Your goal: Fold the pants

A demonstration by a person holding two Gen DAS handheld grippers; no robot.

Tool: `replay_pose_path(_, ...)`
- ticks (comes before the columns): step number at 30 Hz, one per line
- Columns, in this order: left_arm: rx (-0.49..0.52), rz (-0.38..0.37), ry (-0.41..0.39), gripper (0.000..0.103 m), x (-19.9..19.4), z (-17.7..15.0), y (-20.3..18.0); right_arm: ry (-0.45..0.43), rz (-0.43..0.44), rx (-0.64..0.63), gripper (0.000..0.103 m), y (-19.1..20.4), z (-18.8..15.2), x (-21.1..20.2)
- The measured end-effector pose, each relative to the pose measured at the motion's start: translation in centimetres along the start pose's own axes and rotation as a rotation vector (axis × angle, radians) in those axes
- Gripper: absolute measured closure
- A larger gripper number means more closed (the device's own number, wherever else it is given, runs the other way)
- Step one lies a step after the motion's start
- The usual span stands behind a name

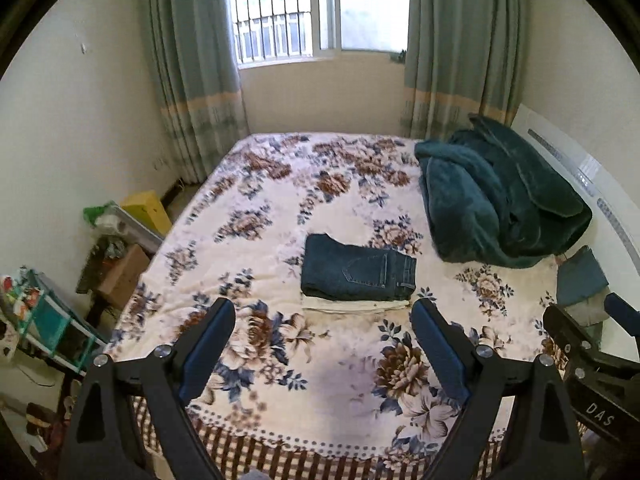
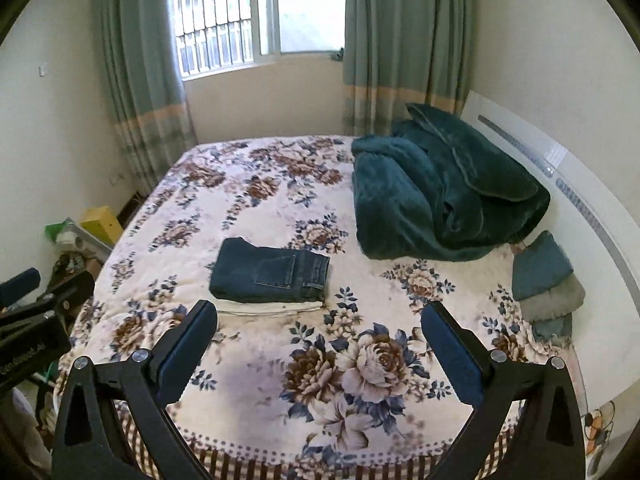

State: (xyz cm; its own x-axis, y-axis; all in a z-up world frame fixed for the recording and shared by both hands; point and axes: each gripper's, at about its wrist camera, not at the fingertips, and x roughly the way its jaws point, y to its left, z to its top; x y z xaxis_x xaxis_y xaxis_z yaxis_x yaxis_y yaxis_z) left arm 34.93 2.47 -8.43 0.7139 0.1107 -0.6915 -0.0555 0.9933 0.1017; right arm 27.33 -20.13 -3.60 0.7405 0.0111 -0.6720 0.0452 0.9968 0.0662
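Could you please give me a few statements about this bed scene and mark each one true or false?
1. The jeans lie folded on top of a folded cream garment. True.
2. The left gripper is shut on the jeans. False: it is open and holds nothing, short of the stack.
3. The green blanket lies bunched near the headboard. True.
4. The right gripper is open. True.
5. The jeans are spread out flat at full length. False: they are folded into a compact rectangle.
6. The curtains are drawn shut over the window. False: they hang parted, and the window shows between them.
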Motion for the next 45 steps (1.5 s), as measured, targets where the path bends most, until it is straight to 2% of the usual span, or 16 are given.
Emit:
replay_pose_path(5, -0.017, 0.018, -0.053, 0.013, -4.2, -0.3, 0.3, -0.023, 0.026, -0.003, 0.000, -0.6, -0.2, -5.6)
replay_pose_path(8, -0.029, 0.008, -0.049, 0.013, -5.3, -0.7, 0.8, -0.039, 0.027, 0.001, 0.000, -0.9, -0.3, -8.3)
replay_pose_path(16, -0.025, -0.002, -0.046, 0.013, -7.0, -1.4, 1.2, -0.049, 0.017, -0.002, 0.000, -0.8, -0.6, -12.0)
replay_pose_path(21, -0.013, 0.000, -0.041, 0.013, -7.3, -2.2, 1.1, -0.052, -0.004, -0.015, 0.000, -0.4, -0.8, -12.7)
replay_pose_path(23, -0.010, 0.001, -0.042, 0.004, -7.6, -2.4, 1.2, -0.051, -0.010, -0.016, 0.000, -0.4, -0.9, -12.7)
replay_pose_path(25, -0.005, 0.002, -0.049, 0.001, -7.6, -2.5, 1.2, -0.045, -0.007, -0.009, 0.000, -0.5, -0.8, -12.6)
replay_pose_path(45, -0.018, 0.023, -0.049, 0.000, -7.8, -2.8, 2.4, -0.032, 0.025, -0.013, 0.000, 0.6, -1.0, -11.8)
